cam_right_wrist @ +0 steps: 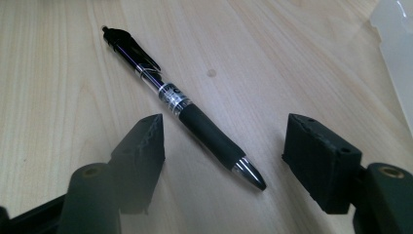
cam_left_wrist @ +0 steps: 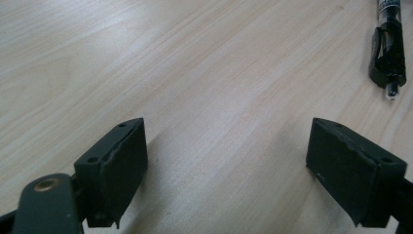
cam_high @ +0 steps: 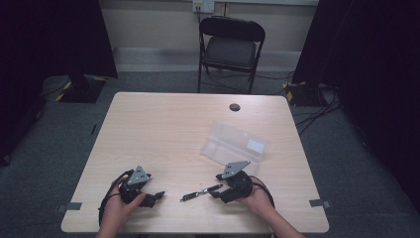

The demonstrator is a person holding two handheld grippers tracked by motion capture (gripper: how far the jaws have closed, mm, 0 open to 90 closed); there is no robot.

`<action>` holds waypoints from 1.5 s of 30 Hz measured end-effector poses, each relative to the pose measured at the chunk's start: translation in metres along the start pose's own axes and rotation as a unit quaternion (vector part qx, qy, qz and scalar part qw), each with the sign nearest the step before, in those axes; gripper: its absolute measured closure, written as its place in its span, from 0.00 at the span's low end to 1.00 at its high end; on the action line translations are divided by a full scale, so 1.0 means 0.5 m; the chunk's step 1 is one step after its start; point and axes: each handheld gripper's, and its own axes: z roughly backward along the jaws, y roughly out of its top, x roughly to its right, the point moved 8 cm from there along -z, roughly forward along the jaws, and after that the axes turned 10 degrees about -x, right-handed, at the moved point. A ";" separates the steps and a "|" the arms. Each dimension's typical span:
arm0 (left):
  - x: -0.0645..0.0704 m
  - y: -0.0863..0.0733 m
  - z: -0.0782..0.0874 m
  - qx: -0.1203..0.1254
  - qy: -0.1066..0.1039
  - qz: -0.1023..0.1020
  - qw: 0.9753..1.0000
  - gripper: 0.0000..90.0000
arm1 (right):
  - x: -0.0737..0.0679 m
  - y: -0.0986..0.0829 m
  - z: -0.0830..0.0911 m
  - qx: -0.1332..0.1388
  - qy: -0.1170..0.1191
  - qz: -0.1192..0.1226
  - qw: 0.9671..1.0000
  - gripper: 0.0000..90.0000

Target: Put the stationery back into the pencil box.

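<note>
- A black pen [cam_high: 200, 192] lay flat on the light wood counter [cam_high: 163, 124], near its front edge, between the two hand-held grippers.
- The right hand-held gripper [cam_high: 221, 193] was held low over the counter at about 5 o'clock of the counter's centre, jaws spread wide and pinching nothing.
- In the right gripper view the pen [cam_right_wrist: 182, 107] lay slantwise in the gap of the right hand-held gripper [cam_right_wrist: 224, 161]: metal tip at about 5 o'clock between the jaws, clip end away toward 11 o'clock. The pen touched neither jaw.
- The left hand-held gripper [cam_high: 157, 196] was at about 7 o'clock of the counter's centre, jaws likewise spread and empty over bare wood.
- In the left gripper view the pen's clip end [cam_left_wrist: 388, 58] lay at about 1 o'clock, beyond the right-side jaw and apart from it.
- A clear plastic case [cam_high: 233, 144] lay on the counter at about 12 o'clock from the right hand-held gripper, near it.
- A folding chair [cam_high: 230, 47] stood beyond the counter's far edge.
</note>
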 end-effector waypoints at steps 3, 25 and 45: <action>0.000 0.000 0.000 0.000 0.001 0.000 1.000 0.17 | -0.001 -0.001 0.001 -0.004 -0.008 0.009 1.000 0.41; 0.000 0.000 0.000 0.000 0.001 0.002 1.000 0.17 | 0.014 -0.039 0.041 -0.013 -0.004 -0.070 0.997 0.88; 0.001 0.000 0.000 0.000 0.001 0.002 1.000 0.17 | 0.008 -0.020 0.025 -0.019 -0.046 -0.046 0.998 0.85</action>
